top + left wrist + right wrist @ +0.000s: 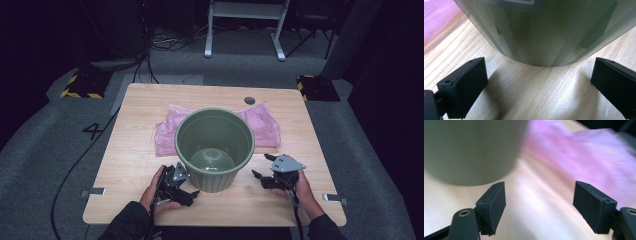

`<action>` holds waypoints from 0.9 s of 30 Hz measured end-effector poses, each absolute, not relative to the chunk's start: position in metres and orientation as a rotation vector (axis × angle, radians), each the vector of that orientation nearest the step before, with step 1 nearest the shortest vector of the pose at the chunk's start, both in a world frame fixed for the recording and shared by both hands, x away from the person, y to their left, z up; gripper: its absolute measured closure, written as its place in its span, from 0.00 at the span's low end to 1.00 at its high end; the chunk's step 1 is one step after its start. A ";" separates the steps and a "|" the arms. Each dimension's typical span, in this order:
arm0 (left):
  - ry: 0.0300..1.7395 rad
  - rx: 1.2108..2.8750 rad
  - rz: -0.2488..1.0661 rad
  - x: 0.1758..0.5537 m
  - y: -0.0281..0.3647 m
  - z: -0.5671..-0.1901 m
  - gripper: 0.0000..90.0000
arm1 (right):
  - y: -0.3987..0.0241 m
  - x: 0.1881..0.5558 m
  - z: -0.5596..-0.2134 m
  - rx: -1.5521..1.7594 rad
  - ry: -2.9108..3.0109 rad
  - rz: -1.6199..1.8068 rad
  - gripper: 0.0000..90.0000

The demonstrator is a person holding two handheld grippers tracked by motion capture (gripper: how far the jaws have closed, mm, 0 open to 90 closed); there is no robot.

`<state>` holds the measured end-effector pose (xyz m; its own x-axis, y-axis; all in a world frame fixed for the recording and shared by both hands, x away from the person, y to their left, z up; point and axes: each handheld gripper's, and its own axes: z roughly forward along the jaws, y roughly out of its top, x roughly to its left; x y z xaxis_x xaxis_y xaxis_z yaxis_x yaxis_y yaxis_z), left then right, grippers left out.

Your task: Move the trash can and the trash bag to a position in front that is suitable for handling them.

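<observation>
Your round green plastic bin stands upright near the front middle of the light wooden table, empty as far as you can see inside. Its far side rests on or against the crumpled pink plastic bag, which could drag along or tip it if you push. Left gripper and right gripper both stand with jaws apart, holding nothing.
</observation>
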<state>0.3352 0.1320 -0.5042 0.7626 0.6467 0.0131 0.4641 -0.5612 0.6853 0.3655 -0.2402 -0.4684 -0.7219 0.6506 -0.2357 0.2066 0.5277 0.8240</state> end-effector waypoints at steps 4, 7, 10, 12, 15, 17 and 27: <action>0.830 2.266 0.335 0.336 0.131 -0.505 0.00 | -0.254 0.384 -0.463 0.727 2.190 1.063 0.30; 0.829 2.266 0.336 0.336 0.131 -0.505 0.00 | -0.261 0.400 -0.464 0.777 2.203 1.066 0.30; 0.827 2.267 0.338 0.336 0.131 -0.505 0.00 | -0.259 0.412 -0.466 0.779 2.233 1.043 0.28; 0.827 2.267 0.338 0.336 0.131 -0.505 0.00 | -0.256 0.414 -0.467 0.754 2.229 1.025 0.30; 0.830 2.265 0.330 0.337 0.131 -0.505 0.00 | -0.245 0.427 -0.474 0.755 2.268 0.978 0.35; 0.829 2.266 0.330 0.337 0.131 -0.505 0.00 | -0.242 0.436 -0.478 0.773 2.271 0.985 0.43; 0.828 2.266 0.333 0.338 0.130 -0.505 0.00 | -0.242 0.463 -0.491 0.860 2.292 0.971 0.81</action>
